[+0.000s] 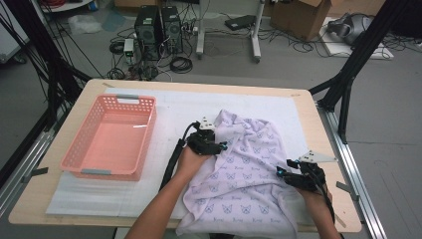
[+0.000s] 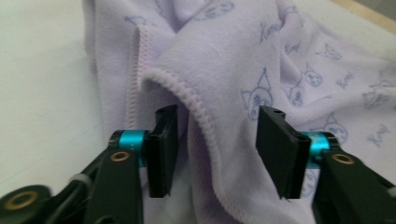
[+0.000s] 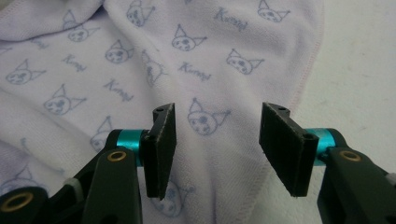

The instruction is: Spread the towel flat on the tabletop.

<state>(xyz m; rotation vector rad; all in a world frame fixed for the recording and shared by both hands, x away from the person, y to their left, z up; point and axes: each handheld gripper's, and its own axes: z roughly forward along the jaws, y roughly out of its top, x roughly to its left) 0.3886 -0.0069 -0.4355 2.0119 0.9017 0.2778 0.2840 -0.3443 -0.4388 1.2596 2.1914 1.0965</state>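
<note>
Pink basket [image 1: 110,137] on white mat [image 1: 169,129]

Pale lilac towel [image 1: 249,169], printed all over with small cat-face outlines and script lettering, stitched along its hem. Lies crumpled and rumpled on the white mat at the table's right half, with a folded-over hemmed edge [image 2: 187,93] raised at its left side. Near end hangs over the table's front edge.

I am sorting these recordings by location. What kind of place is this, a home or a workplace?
Most likely a lab or workshop set up for recording, not a home. Two computer towers stand on the floor among loose cables, cardboard boxes sit behind, and black frame struts surround the wooden table.
</note>
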